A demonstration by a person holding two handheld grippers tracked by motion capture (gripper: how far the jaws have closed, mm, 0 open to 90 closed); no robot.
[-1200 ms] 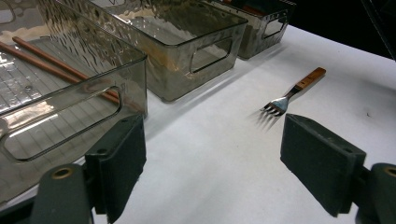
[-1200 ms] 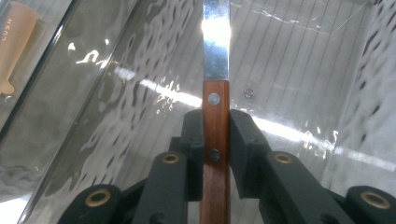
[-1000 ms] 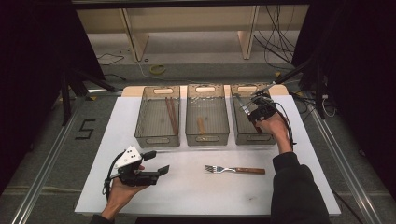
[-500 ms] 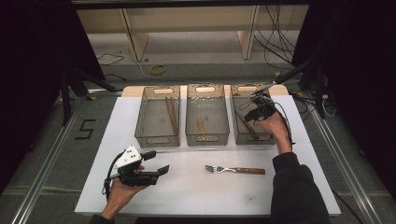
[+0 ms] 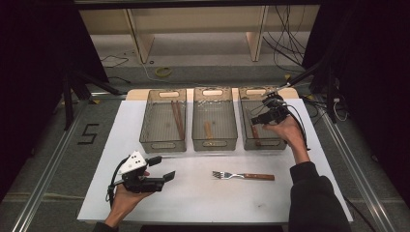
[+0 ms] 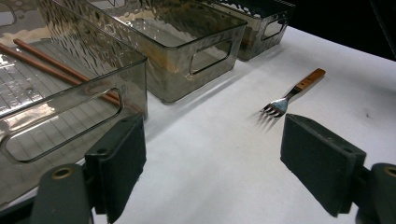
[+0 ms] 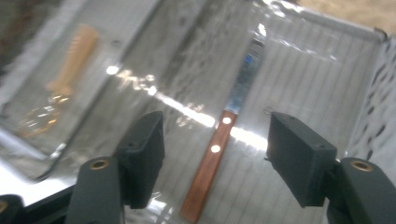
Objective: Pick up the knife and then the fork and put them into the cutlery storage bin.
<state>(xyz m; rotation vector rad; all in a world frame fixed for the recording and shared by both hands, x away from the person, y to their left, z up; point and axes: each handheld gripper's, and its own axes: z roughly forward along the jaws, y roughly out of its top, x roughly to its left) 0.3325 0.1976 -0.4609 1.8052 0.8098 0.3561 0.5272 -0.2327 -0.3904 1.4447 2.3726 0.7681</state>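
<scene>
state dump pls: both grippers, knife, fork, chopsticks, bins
right gripper: open above the right bin, jaws have just been opening, nothing pressed between them
knife: lying flat in the right bin, released
left gripper: open, holding nothing, over the table
fork: lying on the table, untouched
chopsticks: lying in the left bin
middle bin: holds a wooden-handled utensil
</scene>
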